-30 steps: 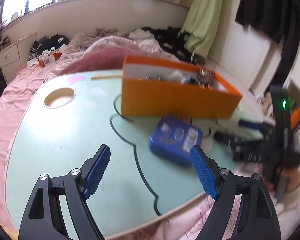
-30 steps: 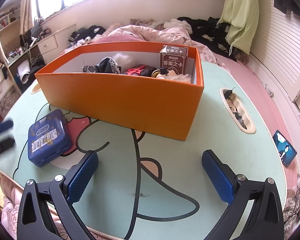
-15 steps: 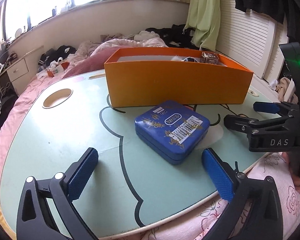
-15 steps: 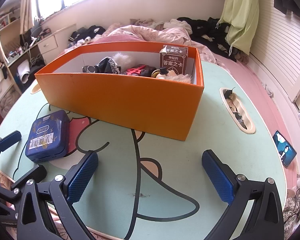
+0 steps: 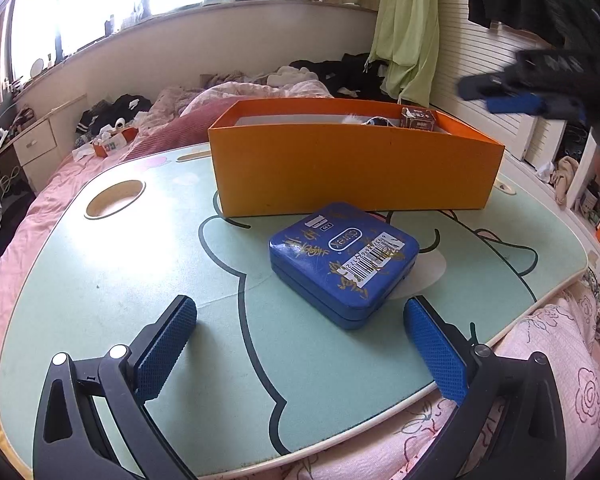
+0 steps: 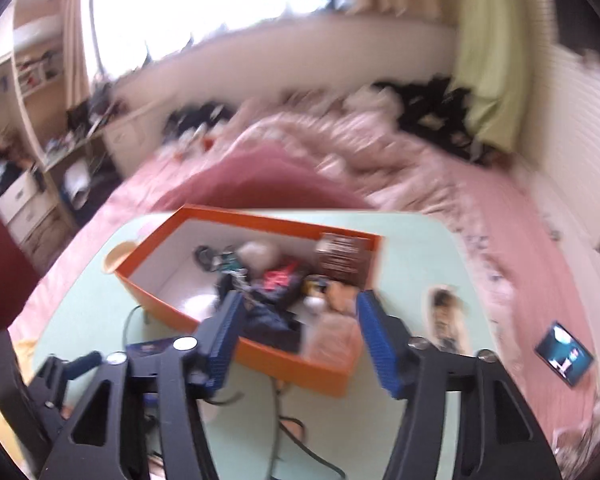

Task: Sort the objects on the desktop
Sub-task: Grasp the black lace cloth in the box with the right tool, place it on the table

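A blue tin [image 5: 343, 264] lies flat on the pale green surface [image 5: 100, 280], just on the near side of the orange box [image 5: 356, 172], with nothing between it and the left tongs [image 5: 300, 344], whose blue pads are spread wide and hold nothing. The box carries a small brown carton [image 5: 418, 119] at its far right corner among dark jumbled items. The surface has a round cup hole [image 5: 115, 199] at far left and rests on a pink bed [image 5: 540, 360] strewn with clothes [image 5: 340, 76] below a bright window. The right tongs [image 6: 298, 338], half spread and empty, now hang above the box [image 6: 312, 364] looking down into it; half a second ago they sat low over the surface in front of it. That view is blurred.
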A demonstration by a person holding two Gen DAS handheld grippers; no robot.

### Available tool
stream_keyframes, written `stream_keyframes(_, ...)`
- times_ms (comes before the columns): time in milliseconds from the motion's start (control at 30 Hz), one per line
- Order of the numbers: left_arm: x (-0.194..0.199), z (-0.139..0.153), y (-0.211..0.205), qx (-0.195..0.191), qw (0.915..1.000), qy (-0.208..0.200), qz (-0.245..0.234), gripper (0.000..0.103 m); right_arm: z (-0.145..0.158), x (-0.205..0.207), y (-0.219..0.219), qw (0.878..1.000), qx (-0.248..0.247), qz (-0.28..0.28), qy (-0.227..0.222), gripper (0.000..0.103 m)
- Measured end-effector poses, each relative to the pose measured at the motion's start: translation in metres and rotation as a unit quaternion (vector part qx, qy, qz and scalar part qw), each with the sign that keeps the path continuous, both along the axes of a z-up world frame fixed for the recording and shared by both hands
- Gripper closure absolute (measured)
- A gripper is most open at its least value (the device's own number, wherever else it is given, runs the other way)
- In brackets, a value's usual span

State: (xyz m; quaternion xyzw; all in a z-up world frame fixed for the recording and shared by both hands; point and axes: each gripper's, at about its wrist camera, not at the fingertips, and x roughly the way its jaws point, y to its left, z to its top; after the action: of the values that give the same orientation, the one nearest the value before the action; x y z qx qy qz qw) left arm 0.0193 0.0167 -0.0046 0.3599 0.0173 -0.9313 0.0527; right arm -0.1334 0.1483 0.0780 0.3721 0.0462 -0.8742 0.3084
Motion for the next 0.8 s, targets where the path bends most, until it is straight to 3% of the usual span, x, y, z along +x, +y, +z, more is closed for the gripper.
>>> stream_keyframes(133, 0.0, 0.0, 0.0, 0.0, 1.0, 0.001, -0.001, 0.0, -0.008, -0.019, -0.052, 0.996, 0.012, 0.072, -0.053, 0.05)
stream_keyframes(267, 0.001, 0.0, -0.001, 0.001, 1.0, 0.003, -0.002, 0.0, -0.043, -0.036, -0.087, 0.99, 0.055, 0.074, -0.103, 0.052)
stream_keyframes(333, 0.002, 0.0, -0.001, 0.001, 1.0, 0.003, -0.003, 0.0, -0.055, -0.046, -0.085, 0.989, 0.032, 0.066, -0.129, 0.081)
stream_keyframes(367, 0.002, 0.001, -0.002, 0.001, 1.0, 0.004, -0.004, 0.0, -0.057, -0.049, -0.081, 0.987, 0.023, 0.066, -0.145, 0.09)
stream_keyframes(433, 0.003, 0.001, -0.003, 0.002, 1.0, 0.004, -0.004, 0.0, -0.054, -0.053, -0.069, 0.984, -0.016, 0.062, -0.167, 0.09)
stream_keyframes(567, 0.002, 0.001, -0.003, 0.002, 1.0, 0.004, -0.003, 0.0, -0.015, -0.04, -0.04, 0.989, -0.076, 0.046, -0.116, 0.09)
stream_keyframes(667, 0.002, 0.001, -0.004, 0.002, 1.0, 0.004, -0.003, 0.0, 0.02, -0.013, -0.015, 0.986, -0.134, 0.066, -0.077, 0.09)
stream_keyframes(800, 0.002, 0.001, -0.004, 0.001, 1.0, 0.004, -0.002, 0.0, 0.033, 0.025, -0.001, 0.983, -0.145, 0.098, -0.054, 0.089)
